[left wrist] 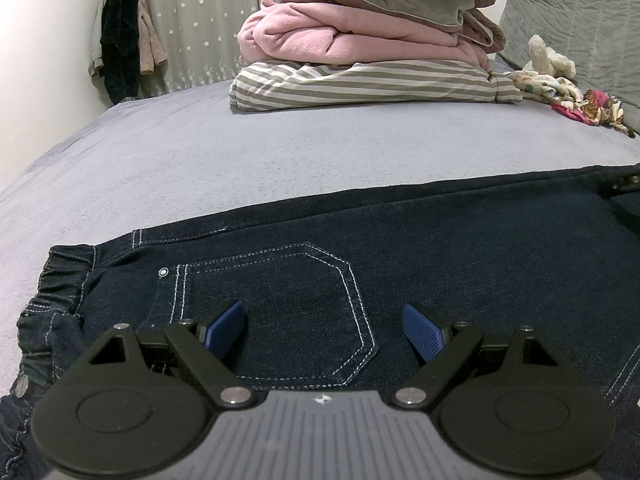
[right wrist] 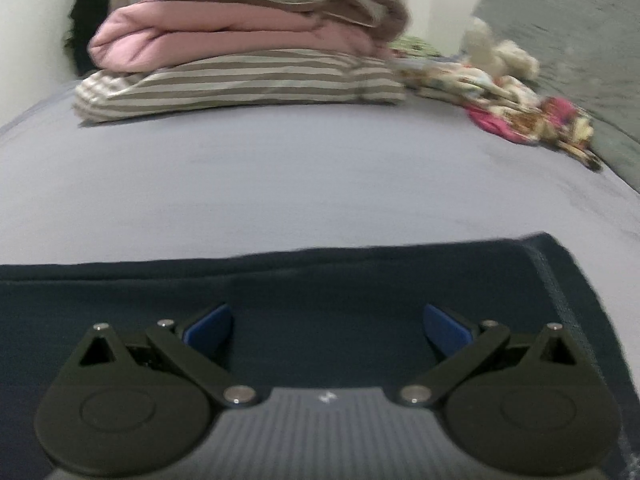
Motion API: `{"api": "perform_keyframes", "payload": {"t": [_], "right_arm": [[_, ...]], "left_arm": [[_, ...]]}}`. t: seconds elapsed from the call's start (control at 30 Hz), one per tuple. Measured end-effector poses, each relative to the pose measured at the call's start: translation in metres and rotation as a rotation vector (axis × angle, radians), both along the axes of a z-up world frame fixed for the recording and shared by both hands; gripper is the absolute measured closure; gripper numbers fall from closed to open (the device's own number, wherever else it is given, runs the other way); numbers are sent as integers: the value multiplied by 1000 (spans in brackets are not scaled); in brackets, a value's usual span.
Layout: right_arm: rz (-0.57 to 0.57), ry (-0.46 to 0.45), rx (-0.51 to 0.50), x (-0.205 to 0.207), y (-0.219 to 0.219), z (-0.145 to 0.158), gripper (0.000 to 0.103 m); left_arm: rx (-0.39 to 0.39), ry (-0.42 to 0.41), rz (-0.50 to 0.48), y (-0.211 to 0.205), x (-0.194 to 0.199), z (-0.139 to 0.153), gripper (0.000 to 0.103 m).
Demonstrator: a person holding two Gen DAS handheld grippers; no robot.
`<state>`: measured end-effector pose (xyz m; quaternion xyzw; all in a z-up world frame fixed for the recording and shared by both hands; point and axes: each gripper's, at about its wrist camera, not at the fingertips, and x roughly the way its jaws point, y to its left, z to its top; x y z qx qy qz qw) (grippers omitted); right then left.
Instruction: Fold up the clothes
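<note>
Dark denim jeans [left wrist: 400,248] lie flat across the near part of a bed covered by a grey-lilac bedsheet [left wrist: 240,160], the elastic waistband to the left and a back pocket [left wrist: 280,304] with pale stitching facing up. The left claw [left wrist: 324,330] hovers low over that pocket, its blue fingers [left wrist: 226,326] spread wide and gripping nothing. In the blurred right wrist view, the right claw [right wrist: 326,328] sits above a plain stretch of the denim near its hemmed end, also released, both pads apart and empty. Farther back on the bed stands a pile of folded bedding [left wrist: 372,32]: a striped piece at the bottom, pink fleece above, grey-green on top. A small heap of patterned cloth [left wrist: 568,96] and a cream plush toy [left wrist: 548,56] lie to the pile's right. Garments [left wrist: 120,48] hang by a curtain [left wrist: 200,12] at far left.
</note>
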<state>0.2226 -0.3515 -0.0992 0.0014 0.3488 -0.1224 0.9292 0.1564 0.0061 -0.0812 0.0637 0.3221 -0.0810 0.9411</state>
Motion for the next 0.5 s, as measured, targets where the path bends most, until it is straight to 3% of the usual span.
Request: {"api": "perform_keyframes", "payload": {"t": [0.27, 0.5], "right_arm": [[-92, -5, 2, -23, -42, 3, 0], [-132, -3, -10, -38, -44, 9, 0]], "left_arm": [[1, 0, 0, 0, 0, 0, 16], [1, 0, 0, 0, 0, 0, 16]]}}
